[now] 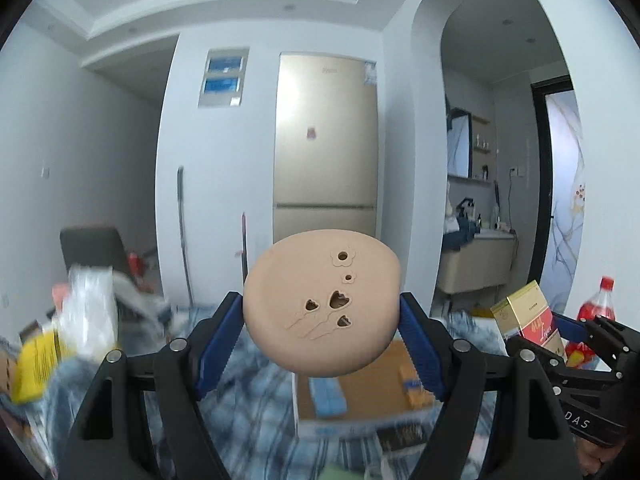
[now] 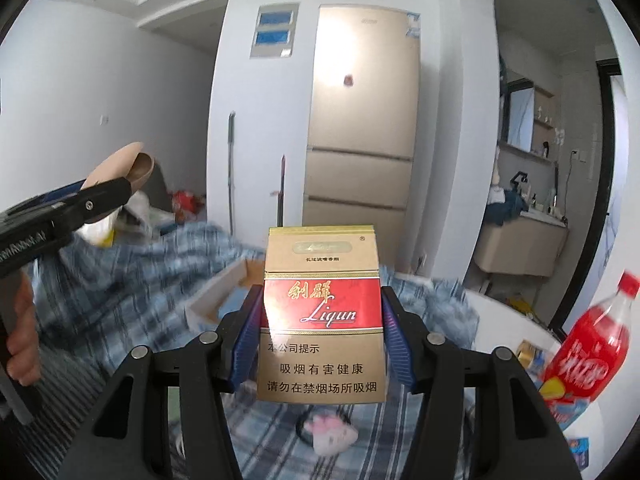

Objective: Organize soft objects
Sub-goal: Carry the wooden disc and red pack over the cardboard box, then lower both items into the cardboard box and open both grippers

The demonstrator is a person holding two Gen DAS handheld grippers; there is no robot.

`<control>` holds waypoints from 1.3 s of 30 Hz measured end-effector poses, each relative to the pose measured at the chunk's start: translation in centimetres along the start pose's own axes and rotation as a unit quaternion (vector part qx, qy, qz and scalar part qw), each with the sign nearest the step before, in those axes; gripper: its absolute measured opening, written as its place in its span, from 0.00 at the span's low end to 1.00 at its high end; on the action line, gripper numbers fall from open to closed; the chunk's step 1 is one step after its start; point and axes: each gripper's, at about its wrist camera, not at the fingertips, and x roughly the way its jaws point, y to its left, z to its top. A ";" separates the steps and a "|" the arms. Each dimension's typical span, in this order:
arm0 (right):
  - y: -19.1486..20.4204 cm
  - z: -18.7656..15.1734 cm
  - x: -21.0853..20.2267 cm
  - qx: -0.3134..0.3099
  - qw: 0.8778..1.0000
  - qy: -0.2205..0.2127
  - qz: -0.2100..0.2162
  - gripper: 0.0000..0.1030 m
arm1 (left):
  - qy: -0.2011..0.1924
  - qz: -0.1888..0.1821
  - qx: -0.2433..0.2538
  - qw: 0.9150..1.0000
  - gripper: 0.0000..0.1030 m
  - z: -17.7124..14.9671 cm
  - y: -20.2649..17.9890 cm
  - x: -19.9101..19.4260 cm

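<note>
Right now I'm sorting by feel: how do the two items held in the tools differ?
The beige pad in the left tool is round and plain with small cut-out holes; the cigarette pack in the right tool is boxy, printed red and gold. Both are clamped and lifted off the plaid cloth.

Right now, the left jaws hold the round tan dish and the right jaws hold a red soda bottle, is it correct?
Not quite. The left gripper does hold the round tan dish, but the right gripper holds a cigarette pack, as the right wrist view shows. The red soda bottle stands apart, unheld.
</note>
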 end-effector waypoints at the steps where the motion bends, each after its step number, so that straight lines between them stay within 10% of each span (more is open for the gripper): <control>1: -0.1 1.0 0.0 0.005 1.000 -0.010 -0.003 0.53 | -0.007 -0.002 0.004 1.000 0.77 0.8 -0.3 0.2; 13: -1.6 9.4 5.4 0.063 0.996 -0.056 -0.019 0.53 | -0.051 -0.011 -0.025 0.998 0.77 7.6 -2.0 4.7; 21: -1.5 7.8 9.5 0.094 0.995 -0.023 -0.027 0.53 | -0.024 -0.019 -0.054 0.998 0.78 6.4 -1.0 9.1; 39: -3.9 -1.6 19.9 0.085 0.972 0.219 -0.020 0.53 | 0.156 -0.007 -0.036 0.987 0.78 -4.4 -1.1 18.3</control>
